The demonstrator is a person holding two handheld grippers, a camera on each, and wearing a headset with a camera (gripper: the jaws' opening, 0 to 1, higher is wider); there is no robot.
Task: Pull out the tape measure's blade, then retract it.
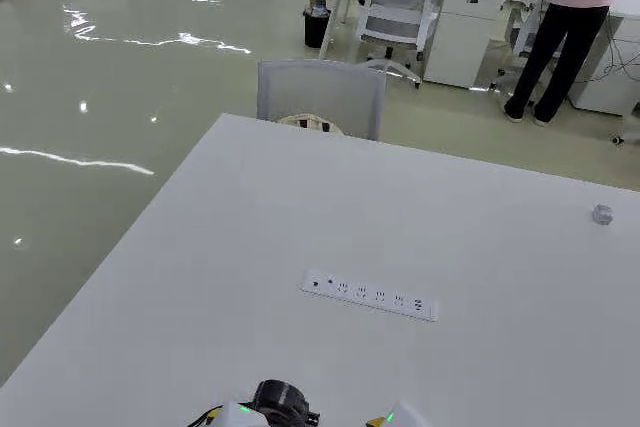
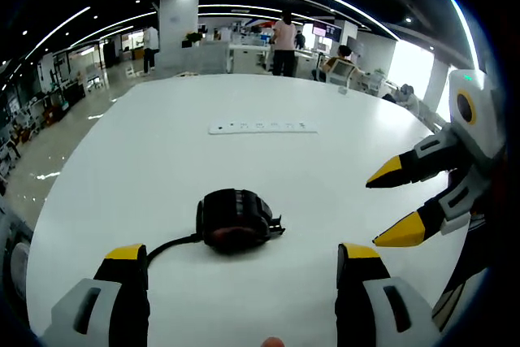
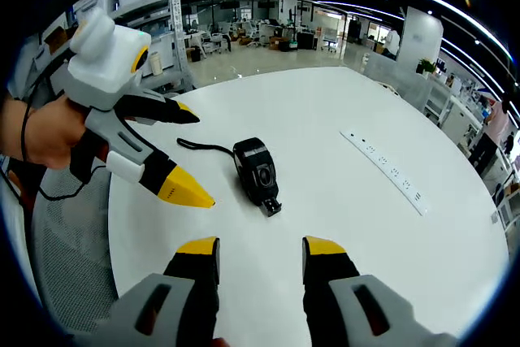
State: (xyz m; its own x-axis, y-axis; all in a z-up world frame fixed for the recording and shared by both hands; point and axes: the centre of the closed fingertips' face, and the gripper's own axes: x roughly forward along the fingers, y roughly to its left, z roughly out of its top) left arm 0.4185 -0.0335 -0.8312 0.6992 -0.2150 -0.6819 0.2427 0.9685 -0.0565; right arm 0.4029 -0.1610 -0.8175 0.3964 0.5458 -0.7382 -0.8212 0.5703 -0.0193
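Note:
A black tape measure (image 2: 236, 219) lies on the white table (image 2: 162, 144), its blade drawn in and a black wrist strap (image 2: 166, 245) trailing to the left. My left gripper (image 2: 240, 256) is open just short of it, one finger on each side. My right gripper (image 3: 262, 248) is also open and points at the tape measure (image 3: 258, 175) from a short way off. In the right gripper view the left gripper (image 3: 191, 156) comes in from the left, held by a hand. In the head view the tape measure (image 1: 283, 402) sits at the bottom edge.
A white power strip (image 1: 370, 295) lies mid-table beyond the tape measure. A small clear object (image 1: 601, 214) rests near the right edge. A grey chair (image 1: 320, 95) stands at the table's far side. A person (image 1: 565, 27) stands at desks in the back right.

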